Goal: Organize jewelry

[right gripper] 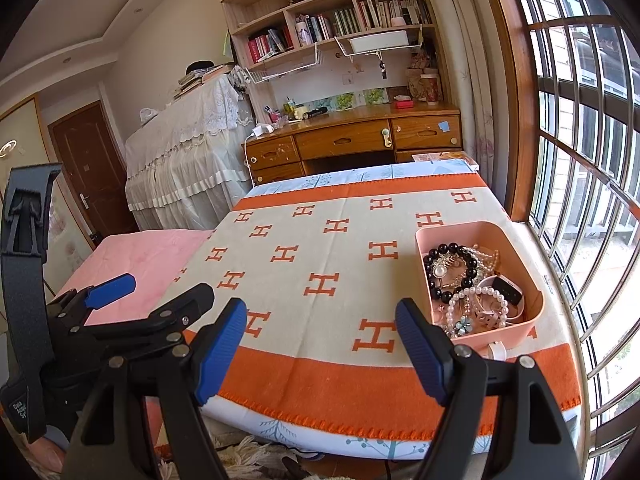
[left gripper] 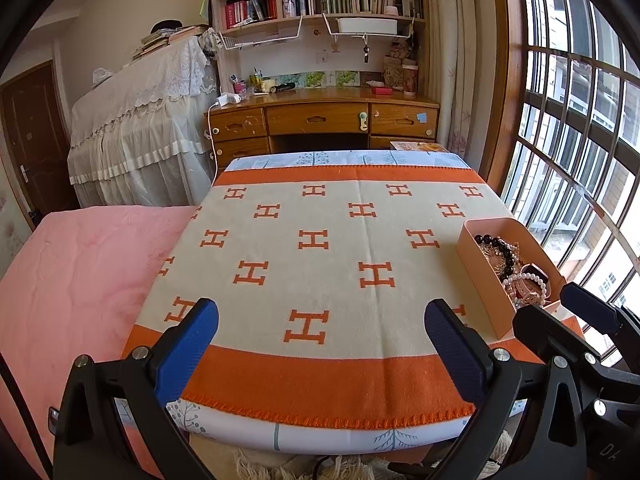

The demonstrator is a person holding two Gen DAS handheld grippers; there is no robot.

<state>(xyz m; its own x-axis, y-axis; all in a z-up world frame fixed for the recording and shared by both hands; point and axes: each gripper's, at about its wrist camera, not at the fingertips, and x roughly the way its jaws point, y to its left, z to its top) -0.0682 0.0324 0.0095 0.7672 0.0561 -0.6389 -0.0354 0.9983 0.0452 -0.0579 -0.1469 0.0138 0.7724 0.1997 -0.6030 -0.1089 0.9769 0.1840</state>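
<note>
A pink box [right gripper: 424, 252] stands at the right side of the cloth-covered table and holds a heap of jewelry: a black bead bracelet [right gripper: 452, 250], a white pearl bracelet [right gripper: 480, 294] and a pink watch [right gripper: 510, 292]. The box also shows in the left wrist view [left gripper: 476, 280]. My left gripper [left gripper: 320, 328] is open and empty above the table's near edge. My right gripper [right gripper: 322, 330] is open and empty, just left of the box's near corner. The left gripper also shows at the left of the right wrist view [right gripper: 152, 292].
An orange and cream blanket with H marks [left gripper: 312, 240] covers the table. A pink bed [left gripper: 80, 264] lies to the left. A wooden desk [left gripper: 320, 116] and bookshelves stand behind. A barred window [left gripper: 580, 140] runs along the right.
</note>
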